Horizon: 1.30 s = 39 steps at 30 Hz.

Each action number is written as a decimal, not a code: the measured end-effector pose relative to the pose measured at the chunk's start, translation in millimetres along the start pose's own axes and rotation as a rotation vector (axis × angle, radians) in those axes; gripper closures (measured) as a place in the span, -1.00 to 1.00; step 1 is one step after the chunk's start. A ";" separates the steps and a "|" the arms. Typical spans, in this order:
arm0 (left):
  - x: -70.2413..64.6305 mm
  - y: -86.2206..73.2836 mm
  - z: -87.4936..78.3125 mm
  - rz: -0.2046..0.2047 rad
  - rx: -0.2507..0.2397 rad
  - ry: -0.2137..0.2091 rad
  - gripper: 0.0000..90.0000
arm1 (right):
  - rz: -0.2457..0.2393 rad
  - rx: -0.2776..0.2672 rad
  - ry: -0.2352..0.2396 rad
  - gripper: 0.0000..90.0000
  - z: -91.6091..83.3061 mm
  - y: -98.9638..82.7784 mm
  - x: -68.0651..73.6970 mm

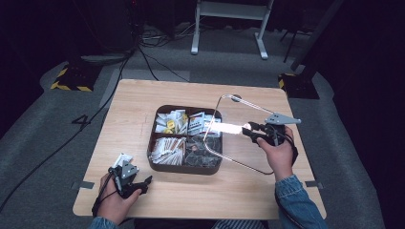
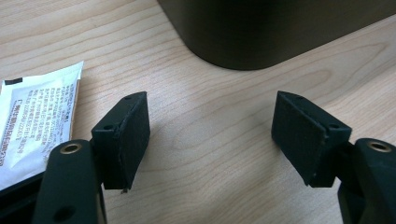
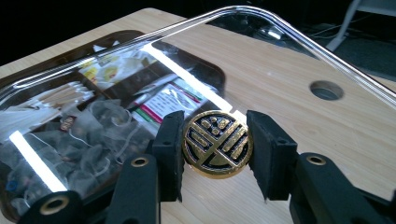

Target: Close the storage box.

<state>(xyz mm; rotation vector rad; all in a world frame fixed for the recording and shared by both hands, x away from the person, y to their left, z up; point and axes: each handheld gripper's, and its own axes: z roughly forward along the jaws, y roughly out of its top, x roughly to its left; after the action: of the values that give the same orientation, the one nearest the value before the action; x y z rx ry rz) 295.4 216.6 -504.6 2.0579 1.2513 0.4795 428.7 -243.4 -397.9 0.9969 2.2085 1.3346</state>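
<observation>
A dark brown divided tray (image 1: 184, 169) sits mid-table with sachets, sticks and tea bags in its compartments. My right gripper (image 1: 253, 131) is shut on the round gold knob (image 3: 217, 143) of the tray's clear lid (image 1: 234, 143). It holds the lid tilted over the tray's right side and the table beside it. In the right gripper view the lid (image 3: 116, 93) spans the tea bags. My left gripper (image 1: 143, 183) rests open near the table's front left corner, its jaws wide apart over bare wood (image 2: 212, 140). A white printed sachet (image 2: 39, 121) lies beside its left jaw.
The tray's rounded dark wall (image 2: 261, 28) stands just ahead of the left gripper. A round cable hole (image 1: 235, 98) sits in the table behind the lid. Floor cables and a white desk frame (image 1: 229, 19) lie beyond the far edge.
</observation>
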 end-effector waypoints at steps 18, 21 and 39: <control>0.2 0.0 0.2 -0.002 -0.002 0.001 -0.36 | -0.124 0.065 0.099 0.31 48.1 48.8 53.9; 0.0 0.2 0.5 -0.001 -0.002 0.002 -0.37 | -0.131 0.076 0.106 0.31 54.5 52.1 59.3; 0.2 0.3 0.3 0.000 0.001 0.001 -0.37 | -0.141 0.126 0.162 0.31 102.7 66.5 84.4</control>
<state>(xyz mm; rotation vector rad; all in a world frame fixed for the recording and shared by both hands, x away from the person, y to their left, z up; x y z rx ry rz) 295.8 216.6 -504.6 2.0590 1.2521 0.4805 461.0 -98.9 -385.4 0.7821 2.4597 1.2662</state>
